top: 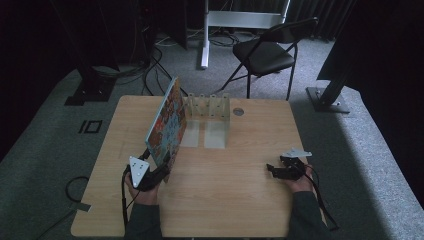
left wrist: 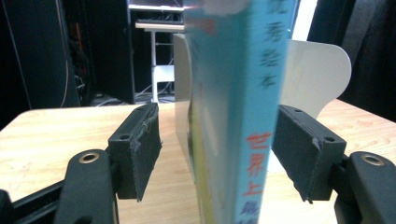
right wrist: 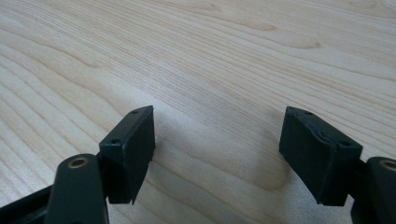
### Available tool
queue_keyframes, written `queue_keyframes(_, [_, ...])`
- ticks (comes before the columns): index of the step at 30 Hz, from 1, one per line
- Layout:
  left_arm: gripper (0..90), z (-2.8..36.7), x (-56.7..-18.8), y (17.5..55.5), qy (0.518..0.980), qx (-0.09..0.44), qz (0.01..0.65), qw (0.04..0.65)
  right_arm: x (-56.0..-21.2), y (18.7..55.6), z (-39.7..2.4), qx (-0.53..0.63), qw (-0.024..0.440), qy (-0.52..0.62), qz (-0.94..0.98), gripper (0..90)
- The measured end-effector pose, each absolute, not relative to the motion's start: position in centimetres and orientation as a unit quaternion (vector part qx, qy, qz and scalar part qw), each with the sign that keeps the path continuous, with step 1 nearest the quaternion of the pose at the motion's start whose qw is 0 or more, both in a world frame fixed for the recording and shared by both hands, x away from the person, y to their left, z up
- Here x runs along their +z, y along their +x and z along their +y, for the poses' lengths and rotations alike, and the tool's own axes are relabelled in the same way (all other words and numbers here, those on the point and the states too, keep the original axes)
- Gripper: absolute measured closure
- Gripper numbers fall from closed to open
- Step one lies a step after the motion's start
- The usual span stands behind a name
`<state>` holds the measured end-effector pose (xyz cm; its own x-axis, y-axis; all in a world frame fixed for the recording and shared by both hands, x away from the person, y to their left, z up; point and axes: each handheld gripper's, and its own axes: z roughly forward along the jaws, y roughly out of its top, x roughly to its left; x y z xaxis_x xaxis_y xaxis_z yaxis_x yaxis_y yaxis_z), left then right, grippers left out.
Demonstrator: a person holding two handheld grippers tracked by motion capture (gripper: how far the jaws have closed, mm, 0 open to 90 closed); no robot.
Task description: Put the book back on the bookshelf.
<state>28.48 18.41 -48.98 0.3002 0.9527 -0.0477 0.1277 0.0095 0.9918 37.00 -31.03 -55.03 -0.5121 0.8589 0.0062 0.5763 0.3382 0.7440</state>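
A dim room with grey carpet, a black folding chair (top: 265, 52) in the upper middle of the high view and a pale wooden desk (top: 235, 200) filling its lower half. At the desk's far edge stands a clear slotted rack (top: 209, 107).

A colourful picture book (top: 167, 122) stands on edge, leaning, left of centre in the high view, its far end beside the rack and its near end at the left gripper (top: 161, 172) in the lower left. In the left gripper view the book's blue spine (left wrist: 254, 116) with red and blue characters rises up the middle of the frame between the two black pads. The right-hand pad (left wrist: 299, 149) lies against or just beside the spine; the left-hand pad (left wrist: 140, 149) stands clear of the cover with desk showing in the gap. The jaws are released, part-way apart, not clamping the book.

The right gripper (top: 274, 170) rests low over the desk at the lower right of the high view, well apart from the book. In its own view the right gripper (right wrist: 217, 149) stands spread wide over bare wood grain, holding nothing.
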Motion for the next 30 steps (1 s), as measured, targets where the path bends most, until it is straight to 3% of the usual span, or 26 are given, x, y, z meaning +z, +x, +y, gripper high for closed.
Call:
queue_keyframes(20, [34.3,20.1,-49.4,26.7,0.629,0.356,0.437,0.535,-55.0,37.0,-31.0,0.356,0.199,0.452,0.793,26.6])
queue_keyframes(30, [39.9,20.7,-50.5,25.7,0.648,0.341,0.436,0.522,-55.0,37.0,-31.0,0.356,0.199,0.452,0.793,26.6])
